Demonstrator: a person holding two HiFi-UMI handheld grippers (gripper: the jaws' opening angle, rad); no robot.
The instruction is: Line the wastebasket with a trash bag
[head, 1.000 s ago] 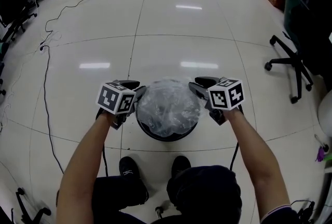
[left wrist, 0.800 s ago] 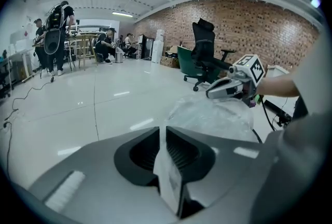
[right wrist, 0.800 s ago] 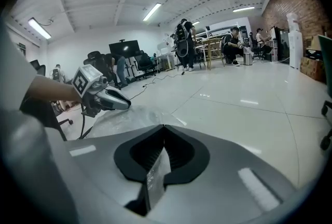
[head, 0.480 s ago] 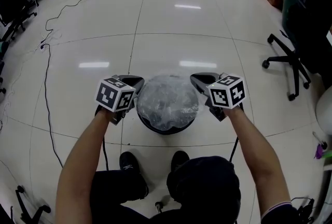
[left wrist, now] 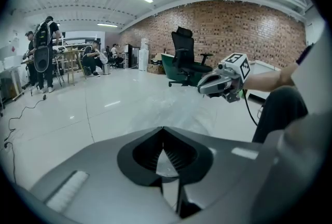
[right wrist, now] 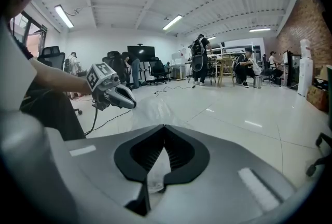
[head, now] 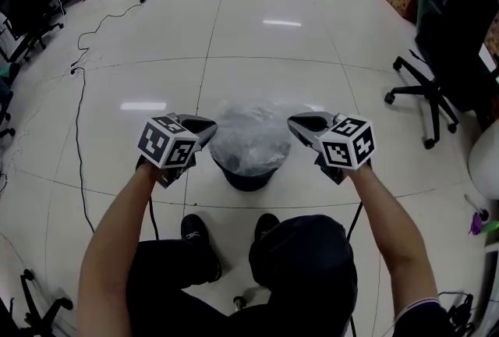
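Trash bag (head: pixel 251 136) higher now, clear, taut

Clear trash bag (right wrist: pixel 154 170) between closed fingers (right wrist: pixel 179 151)

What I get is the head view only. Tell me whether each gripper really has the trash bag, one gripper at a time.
Observer: The left gripper view shows its jaws shut, with a fold of the clear trash bag pinched between them.
Operator: Now the right one.
Observer: The same there. The right gripper has its jaws closed on the bag, and a strip of the film shows between its pads.
Operator: Report how the bag runs between them.
Observer: In the left gripper view the film spreads as a pale, wrinkled sheet from those jaws across toward the right gripper.
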